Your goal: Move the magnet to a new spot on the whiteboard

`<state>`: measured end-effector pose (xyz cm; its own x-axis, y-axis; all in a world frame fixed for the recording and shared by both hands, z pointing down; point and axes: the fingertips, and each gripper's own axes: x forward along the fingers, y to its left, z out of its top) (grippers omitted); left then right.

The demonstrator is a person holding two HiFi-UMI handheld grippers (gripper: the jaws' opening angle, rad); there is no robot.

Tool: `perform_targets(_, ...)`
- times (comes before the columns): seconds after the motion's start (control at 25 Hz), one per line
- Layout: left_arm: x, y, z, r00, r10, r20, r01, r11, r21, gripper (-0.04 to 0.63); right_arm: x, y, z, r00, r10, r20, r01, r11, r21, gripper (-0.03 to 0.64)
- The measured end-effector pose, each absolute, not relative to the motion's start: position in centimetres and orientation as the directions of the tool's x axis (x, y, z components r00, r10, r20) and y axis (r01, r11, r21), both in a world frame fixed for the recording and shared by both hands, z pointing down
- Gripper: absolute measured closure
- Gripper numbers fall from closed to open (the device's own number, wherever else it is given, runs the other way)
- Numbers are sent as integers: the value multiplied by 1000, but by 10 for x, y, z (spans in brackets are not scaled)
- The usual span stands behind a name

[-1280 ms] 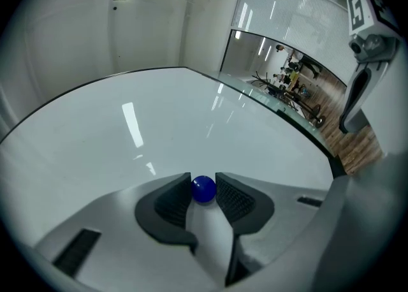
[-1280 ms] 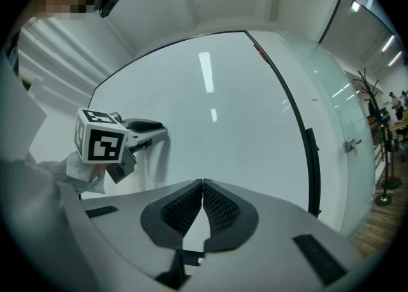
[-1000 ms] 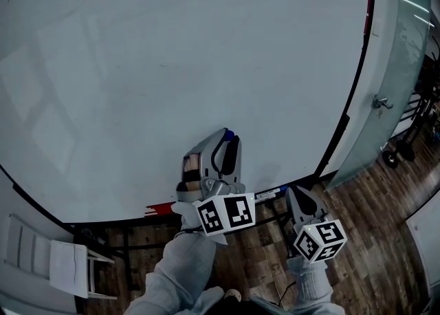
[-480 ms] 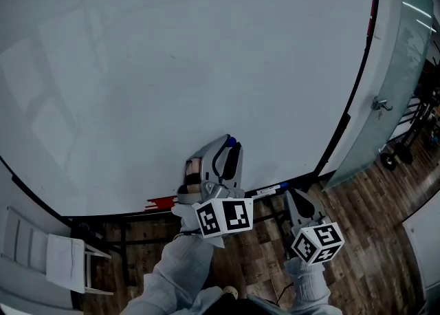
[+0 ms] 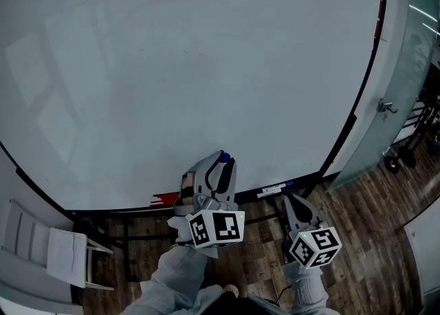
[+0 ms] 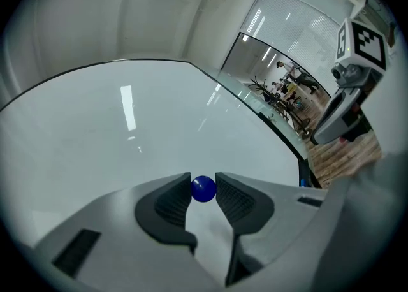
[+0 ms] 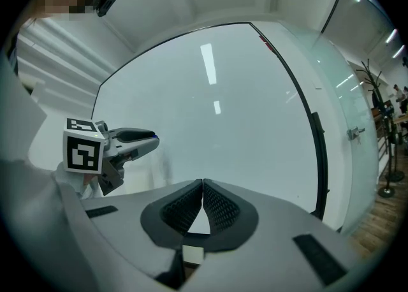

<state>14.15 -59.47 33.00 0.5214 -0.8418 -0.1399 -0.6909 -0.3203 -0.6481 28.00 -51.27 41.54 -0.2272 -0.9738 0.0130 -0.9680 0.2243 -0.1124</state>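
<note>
Left gripper (image 5: 220, 164) is closed on the blue magnet (image 6: 203, 189), which is held close to the whiteboard (image 5: 206, 66) near its lower edge. Both have been lowered over the last second, so relocation is judged under way, with release pending. One magnet, one whiteboard and two grippers are counted; the right gripper (image 7: 203, 190) is shut and empty.

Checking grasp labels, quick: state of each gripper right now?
Left gripper: closed on the blue magnet.
Right gripper: closed, nothing between its jaws.
</note>
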Motion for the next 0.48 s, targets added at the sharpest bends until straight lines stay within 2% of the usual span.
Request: perform_targets(0.48, 69, -591, 366, 434, -899, -64, -764, -329, -556, 471, 233, -525, 428, -316, -948, 44, -944, 309, -119, 589)
